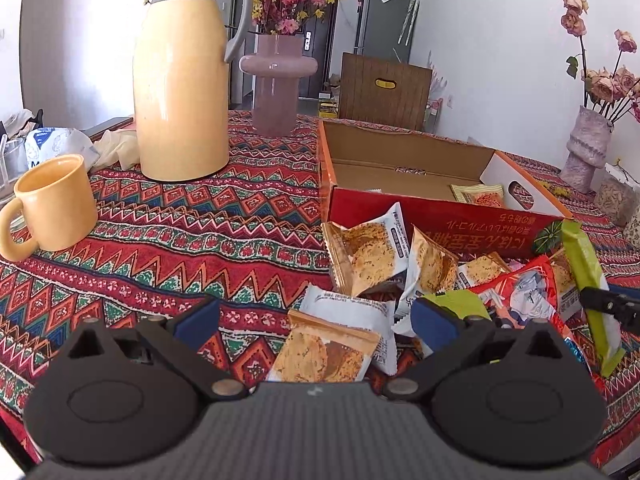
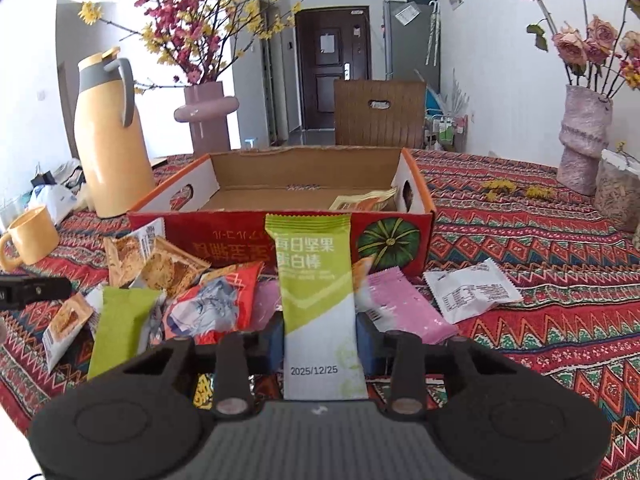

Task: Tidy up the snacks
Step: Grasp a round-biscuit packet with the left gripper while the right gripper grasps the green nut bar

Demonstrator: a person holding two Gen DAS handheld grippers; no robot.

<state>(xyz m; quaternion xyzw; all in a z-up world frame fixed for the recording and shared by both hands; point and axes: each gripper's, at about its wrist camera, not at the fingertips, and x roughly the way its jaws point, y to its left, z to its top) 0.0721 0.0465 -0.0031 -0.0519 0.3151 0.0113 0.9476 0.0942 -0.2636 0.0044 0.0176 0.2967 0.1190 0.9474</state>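
Note:
My right gripper (image 2: pixel 320 338) is shut on a green and white nut bar packet (image 2: pixel 316 288), held upright above the snack pile in front of the red cardboard box (image 2: pixel 240 240). The box is open, with one orange packet (image 2: pixel 364 200) lying inside. In the left wrist view the same green bar (image 1: pixel 588 276) stands at the right edge. My left gripper (image 1: pixel 316 320) is open low over the pile, and a cookie packet (image 1: pixel 324 356) lies between its fingers without being pressed. Several more cookie packets (image 1: pixel 368 256), a red packet (image 2: pixel 216 300) and a pink packet (image 2: pixel 404 304) lie loose.
A yellow thermos jug (image 1: pixel 180 92) and yellow mug (image 1: pixel 52 204) stand left on the patterned tablecloth (image 1: pixel 180 248). A pink vase (image 1: pixel 276 80) stands behind them, a textured vase (image 2: pixel 580 140) and a jar (image 2: pixel 618 196) at the right, and a wooden chair (image 2: pixel 380 116) behind the box.

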